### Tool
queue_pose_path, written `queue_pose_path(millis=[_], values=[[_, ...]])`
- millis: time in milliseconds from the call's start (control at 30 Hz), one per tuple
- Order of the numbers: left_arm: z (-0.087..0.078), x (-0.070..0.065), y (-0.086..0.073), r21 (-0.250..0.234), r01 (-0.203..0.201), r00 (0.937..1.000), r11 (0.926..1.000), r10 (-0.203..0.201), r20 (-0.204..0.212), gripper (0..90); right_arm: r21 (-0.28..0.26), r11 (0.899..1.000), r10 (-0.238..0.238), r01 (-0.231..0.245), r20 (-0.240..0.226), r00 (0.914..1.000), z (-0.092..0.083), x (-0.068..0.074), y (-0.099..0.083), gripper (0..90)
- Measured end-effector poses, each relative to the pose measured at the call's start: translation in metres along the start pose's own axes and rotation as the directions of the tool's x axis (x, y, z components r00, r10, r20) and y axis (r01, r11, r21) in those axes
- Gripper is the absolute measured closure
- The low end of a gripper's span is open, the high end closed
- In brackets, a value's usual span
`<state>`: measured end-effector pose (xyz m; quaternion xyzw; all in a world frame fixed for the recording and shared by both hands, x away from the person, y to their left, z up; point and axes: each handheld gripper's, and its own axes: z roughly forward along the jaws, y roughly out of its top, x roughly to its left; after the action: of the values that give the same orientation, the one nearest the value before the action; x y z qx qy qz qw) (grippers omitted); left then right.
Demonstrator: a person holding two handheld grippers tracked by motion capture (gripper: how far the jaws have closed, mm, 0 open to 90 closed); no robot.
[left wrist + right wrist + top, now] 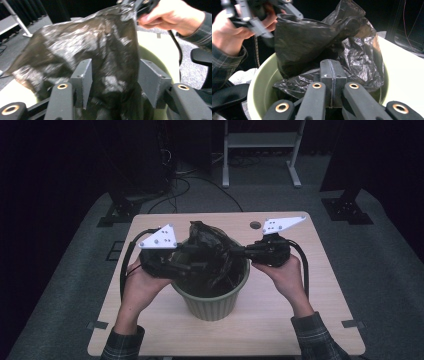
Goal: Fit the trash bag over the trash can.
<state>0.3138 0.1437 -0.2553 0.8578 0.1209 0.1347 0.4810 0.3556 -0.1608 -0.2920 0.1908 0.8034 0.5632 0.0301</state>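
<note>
Two claws work at a black bin bag (207, 251) stuffed into a green bucket (212, 302) mid-bench (300, 320). Bag stands roughly upright, its crumpled peak rising above the rim and leaning toward the far edge. Left claw (192, 262): jaws apart, bag film between them, not pinched. Right claw (235, 251): jaws pressed together; whether bag film is caught between them, cannot tell.

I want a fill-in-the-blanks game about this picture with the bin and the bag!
1. The black plastic bag sits inside a ____ bin.
2. The bin stands on a light wooden ____.
3. The right gripper has its jaws ____.
4. The left gripper has its jaws ____, with the bag between them.

Missing words: green; table; shut; open
</note>
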Motion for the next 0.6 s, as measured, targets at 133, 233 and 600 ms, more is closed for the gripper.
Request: queue_pose_path(millis=[133, 233, 600], values=[[0.009, -0.006, 0.005, -0.025, 0.009, 0.999, 0.9996, -0.008, 0.044, 41.0, 0.004, 1.0, 0.002, -0.002, 0.003, 1.0, 0.003, -0.002, 0.001, 89.8], [0.016, -0.007, 0.008, -0.022, 0.001, 0.9987, 0.9998, 0.001, 0.052, 43.1, 0.009, 1.0, 0.003, -0.003, 0.001, 1.0, 0.004, -0.002, 0.002, 89.8], [0.001, 0.015, -0.009, -0.011, 0.076, 0.9968, 0.9971, -0.076, 0.027, 89.9, 0.003, 1.0, -0.002, 0.002, 0.034, 0.9994, -0.016, -0.005, -0.004, 89.8]])
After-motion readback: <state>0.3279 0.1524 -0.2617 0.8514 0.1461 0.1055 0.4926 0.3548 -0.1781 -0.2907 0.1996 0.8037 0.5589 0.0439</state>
